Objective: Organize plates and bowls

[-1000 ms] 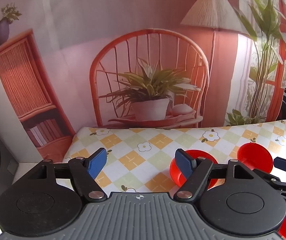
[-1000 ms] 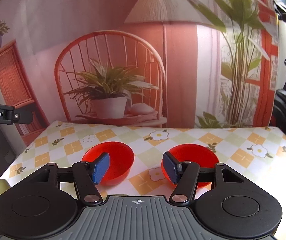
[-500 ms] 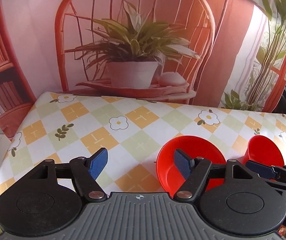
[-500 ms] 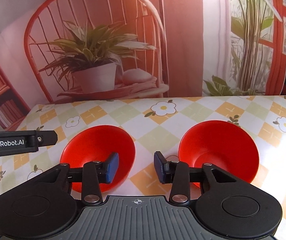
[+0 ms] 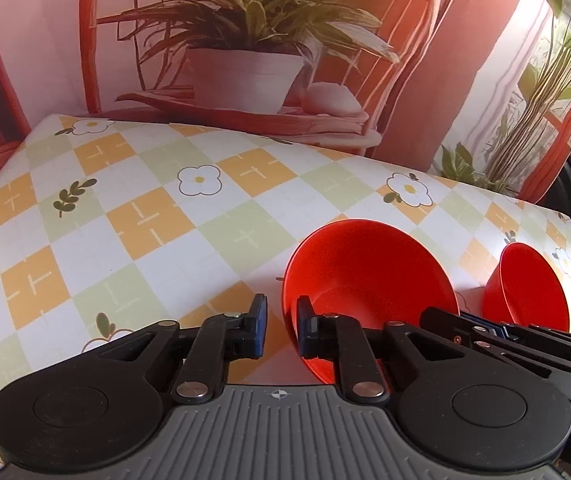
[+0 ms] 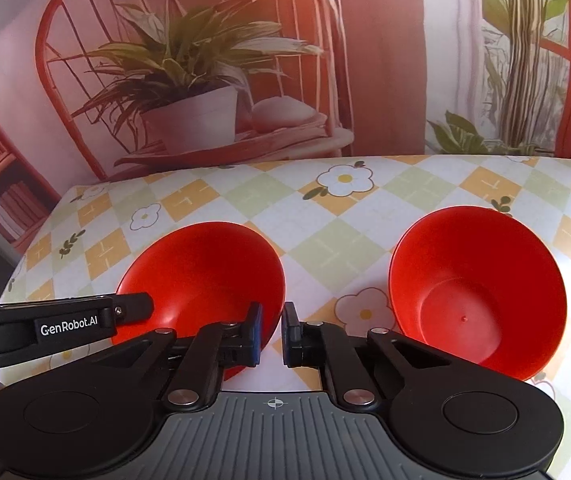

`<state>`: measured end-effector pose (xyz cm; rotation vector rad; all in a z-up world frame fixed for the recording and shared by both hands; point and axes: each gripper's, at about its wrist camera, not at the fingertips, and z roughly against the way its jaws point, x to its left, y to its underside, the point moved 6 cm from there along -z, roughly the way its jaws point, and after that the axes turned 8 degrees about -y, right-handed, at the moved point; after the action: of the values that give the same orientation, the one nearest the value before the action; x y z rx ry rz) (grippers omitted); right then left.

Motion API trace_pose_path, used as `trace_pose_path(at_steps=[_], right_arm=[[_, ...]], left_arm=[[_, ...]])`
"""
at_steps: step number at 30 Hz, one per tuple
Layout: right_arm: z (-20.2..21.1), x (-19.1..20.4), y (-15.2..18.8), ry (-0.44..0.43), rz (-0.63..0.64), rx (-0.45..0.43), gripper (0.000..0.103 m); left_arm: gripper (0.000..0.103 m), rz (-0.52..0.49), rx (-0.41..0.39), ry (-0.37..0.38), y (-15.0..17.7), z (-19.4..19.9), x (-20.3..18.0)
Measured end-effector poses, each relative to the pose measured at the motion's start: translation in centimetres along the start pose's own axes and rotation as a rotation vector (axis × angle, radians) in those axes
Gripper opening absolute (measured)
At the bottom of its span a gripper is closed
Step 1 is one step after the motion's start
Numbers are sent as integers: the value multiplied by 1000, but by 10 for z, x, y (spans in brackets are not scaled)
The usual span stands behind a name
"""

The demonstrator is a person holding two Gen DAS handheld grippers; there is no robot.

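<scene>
Two bowls (image 6: 201,272) (image 6: 477,292) sit side by side on the table (image 6: 325,216)

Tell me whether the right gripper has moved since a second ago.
Yes. The right gripper has advanced toward the two red bowls and narrowed its jaws.

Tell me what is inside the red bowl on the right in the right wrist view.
The right red bowl holds nothing visible: bare red floor with a small central dot. Its near rim is covered by the right gripper, so that edge cannot be checked.

my left tool (image 5: 281,332) is low, its jaws narrowed to a small gap. my right tool (image 6: 271,334) sits just beside it, jaws likewise nearly closed.
</scene>
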<state>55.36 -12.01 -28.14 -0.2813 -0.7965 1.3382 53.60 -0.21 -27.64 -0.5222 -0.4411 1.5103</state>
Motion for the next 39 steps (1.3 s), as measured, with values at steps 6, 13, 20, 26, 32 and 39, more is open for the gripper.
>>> trace_pose_path(at_steps=[6, 13, 20, 26, 32, 39], right_arm=[[16, 4, 0, -22, -10, -13, 8], [64, 0, 0, -47, -22, -56, 8], [125, -18, 17, -25, 5, -110, 8], [168, -50, 41, 10, -1, -133, 8], [203, -81, 61, 60, -23, -151, 8], [219, -114, 89, 100, -83, -132, 8]], left_arm=[[11, -13, -19, -13, 2, 20, -5], [11, -14, -54, 27, 8, 66, -18], [11, -57, -108, 62, 23, 116, -53], [11, -103, -111, 106, 46, 138, -85], [11, -175, -72, 154, 73, 141, -122], [12, -267, -18, 177, 106, 136, -149]])
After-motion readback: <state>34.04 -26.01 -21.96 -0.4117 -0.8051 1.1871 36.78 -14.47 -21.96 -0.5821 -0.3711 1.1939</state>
